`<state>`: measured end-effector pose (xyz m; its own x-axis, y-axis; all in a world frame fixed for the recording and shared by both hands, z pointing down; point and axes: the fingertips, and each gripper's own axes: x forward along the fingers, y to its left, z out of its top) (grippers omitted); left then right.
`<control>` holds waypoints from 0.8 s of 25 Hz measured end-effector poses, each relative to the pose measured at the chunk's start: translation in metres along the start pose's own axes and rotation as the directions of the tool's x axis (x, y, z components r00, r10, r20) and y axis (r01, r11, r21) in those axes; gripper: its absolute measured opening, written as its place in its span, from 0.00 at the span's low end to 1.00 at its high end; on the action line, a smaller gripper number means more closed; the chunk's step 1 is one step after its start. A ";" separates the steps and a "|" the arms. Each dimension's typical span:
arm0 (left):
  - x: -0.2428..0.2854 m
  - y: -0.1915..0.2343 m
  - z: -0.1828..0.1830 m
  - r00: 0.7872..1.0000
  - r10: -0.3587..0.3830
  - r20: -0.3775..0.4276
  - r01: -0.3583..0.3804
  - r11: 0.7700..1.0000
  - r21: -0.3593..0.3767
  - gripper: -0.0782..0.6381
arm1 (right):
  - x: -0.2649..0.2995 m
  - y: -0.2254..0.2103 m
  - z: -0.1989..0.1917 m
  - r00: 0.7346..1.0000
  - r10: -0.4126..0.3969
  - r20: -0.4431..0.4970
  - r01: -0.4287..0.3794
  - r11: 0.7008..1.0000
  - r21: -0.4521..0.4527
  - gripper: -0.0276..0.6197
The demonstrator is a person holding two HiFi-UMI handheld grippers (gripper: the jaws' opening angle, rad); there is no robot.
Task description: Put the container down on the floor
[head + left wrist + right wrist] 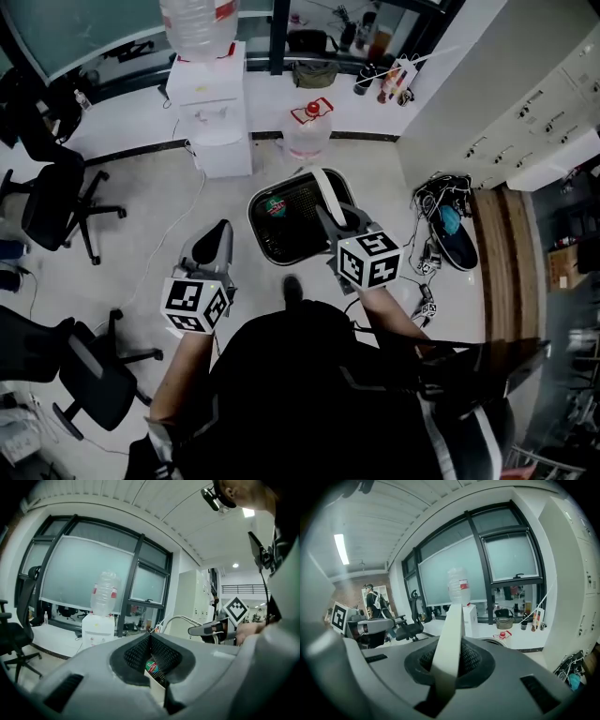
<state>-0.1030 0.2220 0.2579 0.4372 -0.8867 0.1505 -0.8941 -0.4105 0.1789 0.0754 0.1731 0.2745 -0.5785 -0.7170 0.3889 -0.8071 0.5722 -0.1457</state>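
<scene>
The right claw (331,217) is pinched tight on the white handle (329,190) of the black mesh container (300,232), so the container hangs in the air in front of the person, over the floor (150,253) — it is not down yet. The left claw (221,231) is off to the side, not touching the container, and it looks squeezed narrow with nothing in it. I think this is the carrying part, and next the right claw needs to go down slowly until the bottom sits flat on the floor — then let go of the handle.
</scene>
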 end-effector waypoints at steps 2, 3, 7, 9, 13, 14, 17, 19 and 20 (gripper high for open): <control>0.015 0.002 0.002 1.000 0.008 -0.012 -0.008 1.000 -0.005 0.12 | 0.009 -0.012 0.006 1.000 0.010 -0.004 -0.010 1.000 0.000 0.09; 0.022 0.004 0.003 1.000 0.012 -0.016 -0.012 1.000 -0.008 0.12 | 0.013 -0.018 0.008 1.000 0.014 -0.006 -0.014 1.000 0.000 0.09; 0.053 0.004 0.005 0.999 0.025 -0.034 -0.025 1.000 -0.010 0.12 | 0.030 -0.040 0.015 0.999 0.037 -0.016 -0.037 0.999 -0.002 0.09; 0.068 0.002 0.008 0.999 0.027 -0.039 -0.027 1.000 -0.002 0.12 | 0.035 -0.051 0.018 0.999 0.051 -0.018 -0.051 0.999 0.001 0.09; 0.095 -0.005 0.019 0.999 0.031 -0.017 -0.031 0.999 0.034 0.12 | 0.046 -0.073 0.025 0.997 0.070 -0.026 -0.071 0.997 -0.032 0.09; 0.101 -0.007 0.019 0.999 0.027 -0.016 -0.027 0.999 0.036 0.12 | 0.049 -0.077 0.026 0.997 0.075 -0.030 -0.077 0.996 -0.043 0.09; 0.120 -0.008 0.016 0.999 0.027 -0.037 -0.026 0.999 0.033 0.12 | 0.059 -0.091 0.029 0.995 0.090 -0.036 -0.092 0.994 -0.056 0.09; 0.131 -0.006 0.015 0.998 0.037 -0.052 -0.035 0.999 0.029 0.12 | 0.068 -0.100 0.031 0.995 0.097 -0.040 -0.099 0.993 -0.057 0.09; 0.135 -0.005 0.015 0.998 0.038 -0.059 -0.037 0.999 0.031 0.12 | 0.073 -0.104 0.032 0.994 0.100 -0.044 -0.103 0.993 -0.055 0.09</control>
<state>-0.0409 0.1012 0.2627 0.4075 -0.8877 0.2142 -0.9121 -0.3841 0.1435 0.1134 0.0491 0.2888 -0.6509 -0.6380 0.4116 -0.7357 0.6637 -0.1347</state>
